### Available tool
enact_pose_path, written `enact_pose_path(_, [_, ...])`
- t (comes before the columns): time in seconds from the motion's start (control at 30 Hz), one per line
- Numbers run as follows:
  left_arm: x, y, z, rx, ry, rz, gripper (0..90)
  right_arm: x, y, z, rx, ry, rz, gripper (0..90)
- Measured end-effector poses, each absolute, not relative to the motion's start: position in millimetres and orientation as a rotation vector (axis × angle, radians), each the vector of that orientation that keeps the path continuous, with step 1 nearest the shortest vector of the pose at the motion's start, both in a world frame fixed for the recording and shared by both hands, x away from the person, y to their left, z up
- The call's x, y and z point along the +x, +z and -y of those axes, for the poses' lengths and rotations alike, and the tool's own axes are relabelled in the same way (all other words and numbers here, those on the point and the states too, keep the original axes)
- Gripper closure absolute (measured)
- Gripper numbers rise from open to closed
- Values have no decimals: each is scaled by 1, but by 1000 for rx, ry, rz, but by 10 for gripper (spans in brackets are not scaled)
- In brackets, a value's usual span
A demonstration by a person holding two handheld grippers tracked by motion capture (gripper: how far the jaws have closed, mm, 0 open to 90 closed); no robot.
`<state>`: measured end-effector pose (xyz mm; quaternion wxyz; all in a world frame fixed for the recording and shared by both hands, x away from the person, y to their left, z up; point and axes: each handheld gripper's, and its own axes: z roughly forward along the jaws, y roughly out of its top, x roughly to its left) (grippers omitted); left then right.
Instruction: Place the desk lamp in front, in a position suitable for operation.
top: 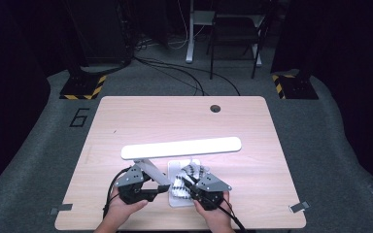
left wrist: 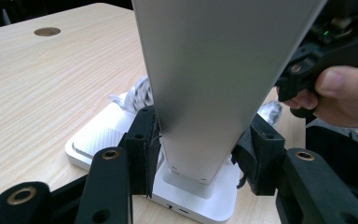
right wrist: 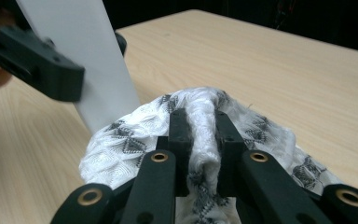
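White patterned cloth (right wrist: 200,135) is pinched in a ridge between the jaws of the right gripper (right wrist: 200,140), which are drawn close with a fold of fabric bunched up between them. The cloth is soft and woven, white with dark grey diamond marks, and it lies heaped on the flat base (left wrist: 98,135) of a desk lamp near the front edge of the bench (top: 126,116). In the high view the right gripper (top: 194,187) sits over the cloth (top: 187,177) on the right half of that base.

The left gripper (left wrist: 200,149) has its jaws about half spread and set against the two sides of the lamp's arm (left wrist: 209,84), low down, just above the point where the arm meets the base. The arm is a flat, smooth, pale grey bar that widens upward. The base is a white slab with rounded corners. In the high view the left gripper (top: 148,187) sits left of the base, and the lamp's long, rounded white head (top: 180,147) lies level above both grippers, glowing. The bench top is light wood grain with a round hole (top: 215,108) near its far edge.
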<state>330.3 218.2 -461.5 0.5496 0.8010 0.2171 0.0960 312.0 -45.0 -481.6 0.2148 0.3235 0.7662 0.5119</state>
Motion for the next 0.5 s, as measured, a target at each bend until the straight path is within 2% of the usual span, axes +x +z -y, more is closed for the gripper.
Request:
enact_pose_path(0.3, [330, -462, -218, 1895, 224, -514, 537, 316, -494, 45, 905, 1348, -2183, 771])
enact_pose_path(0.5, [331, -462, -218, 1896, 223, -513, 537, 317, -499, 48, 926, 1321, -2199, 650])
